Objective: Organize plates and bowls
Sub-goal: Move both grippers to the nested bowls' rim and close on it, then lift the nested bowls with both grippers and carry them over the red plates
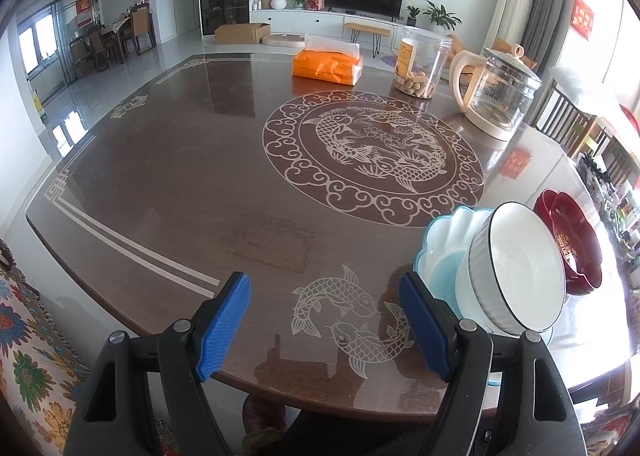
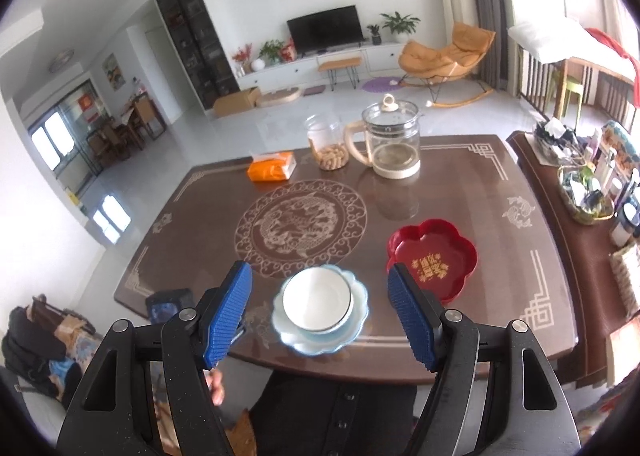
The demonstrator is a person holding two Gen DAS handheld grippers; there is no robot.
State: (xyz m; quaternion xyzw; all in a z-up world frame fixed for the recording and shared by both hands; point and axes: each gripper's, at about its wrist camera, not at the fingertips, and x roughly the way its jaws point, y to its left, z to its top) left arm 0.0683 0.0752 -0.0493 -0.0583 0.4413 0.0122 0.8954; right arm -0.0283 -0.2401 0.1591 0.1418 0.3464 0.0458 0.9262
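Hand-held gripper (image 2: 320, 320) above glossy table (image 2: 460, 191)

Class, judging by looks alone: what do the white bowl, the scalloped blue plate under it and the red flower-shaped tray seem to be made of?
White bowl: likely glazed ceramic; smooth gloss, thin dark rim line.
Blue plate: probably glazed ceramic or glass; pale, shiny.
Red tray: likely lacquered plastic or wood; glossy, with gold characters.

Bright daylight, windows blown out; glare on glossy table (image 1: 168, 183); fisheye bending, dark vignette corners.
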